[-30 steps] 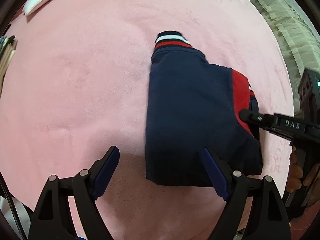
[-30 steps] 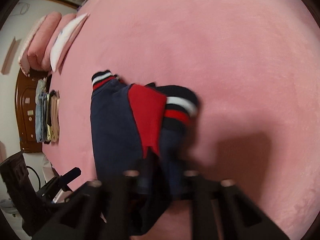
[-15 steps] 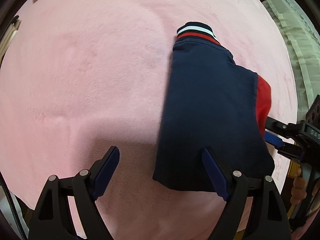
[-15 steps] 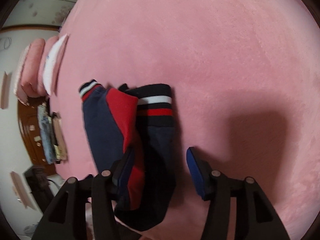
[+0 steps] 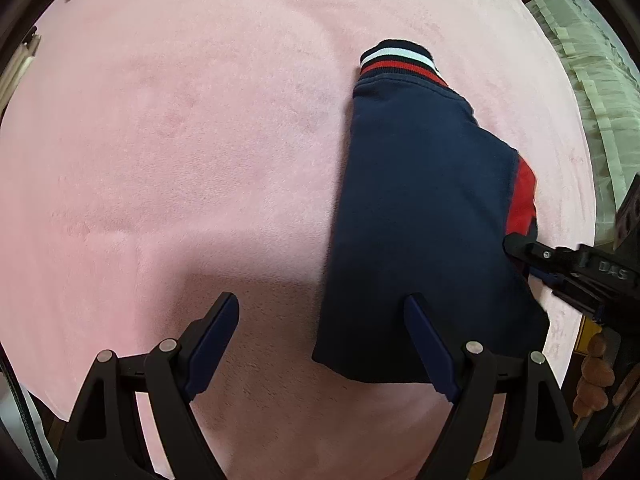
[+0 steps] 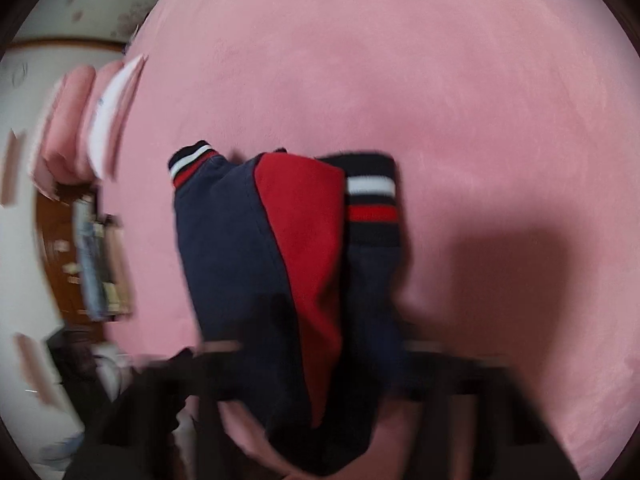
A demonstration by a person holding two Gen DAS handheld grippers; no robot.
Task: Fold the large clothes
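A folded navy garment (image 5: 420, 220) with a red panel and red-and-white striped cuffs (image 5: 394, 60) lies on the pink bedspread (image 5: 180, 140). My left gripper (image 5: 320, 300) hovers open over its near left corner, right finger above the cloth and left finger above bare bedspread. My right gripper (image 5: 528, 260) comes in from the right at the garment's right edge. In the blurred right wrist view its jaws are closing with the garment (image 6: 240, 260) bunched between them. A hand (image 5: 596, 376) holds the right gripper's handle.
Pink and white pillows (image 6: 92, 128) lie at the bed's far left, beside a wooden headboard with stacked items (image 6: 96, 264). A pale ruffled cloth (image 5: 600, 80) hangs past the bed's right edge. Bare bedspread stretches to the left of the garment.
The right gripper's jaws opened wide half a second ago and have come back together around the garment. The left gripper shifted left and sank a little, staying open.
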